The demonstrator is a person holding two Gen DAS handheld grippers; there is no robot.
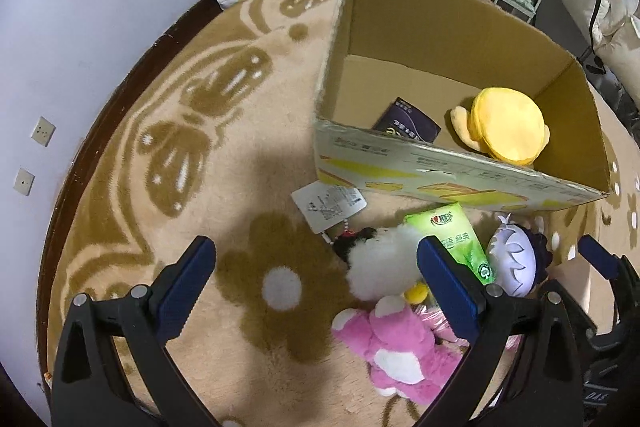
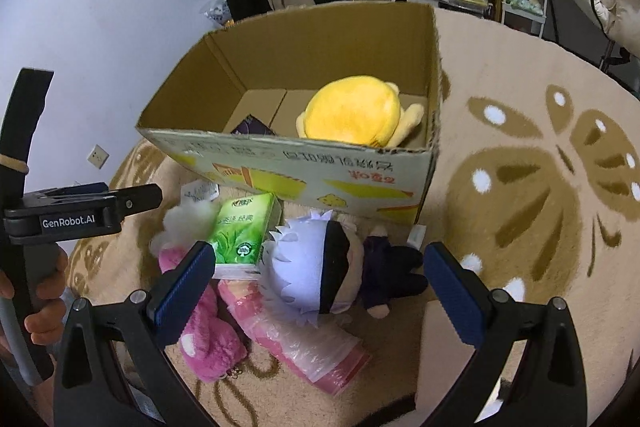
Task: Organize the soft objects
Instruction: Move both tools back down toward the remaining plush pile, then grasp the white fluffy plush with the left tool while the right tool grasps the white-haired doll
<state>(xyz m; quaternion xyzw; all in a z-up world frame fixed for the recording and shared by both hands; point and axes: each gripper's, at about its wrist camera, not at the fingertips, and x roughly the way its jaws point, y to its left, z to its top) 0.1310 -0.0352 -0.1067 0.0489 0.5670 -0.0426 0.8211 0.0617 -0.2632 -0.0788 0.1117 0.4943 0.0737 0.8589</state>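
On rug (image 1: 224, 163): three plush toys, one tissue pack (image 2: 240, 233); both tongs (image 1: 316, 283) (image 2: 320, 285) released.

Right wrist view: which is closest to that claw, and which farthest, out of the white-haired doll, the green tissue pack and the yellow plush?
1. White-haired doll, between the open right gripper's fingers.
2. Green tissue pack, just beyond, left.
3. Yellow plush, farthest, inside the cardboard box.
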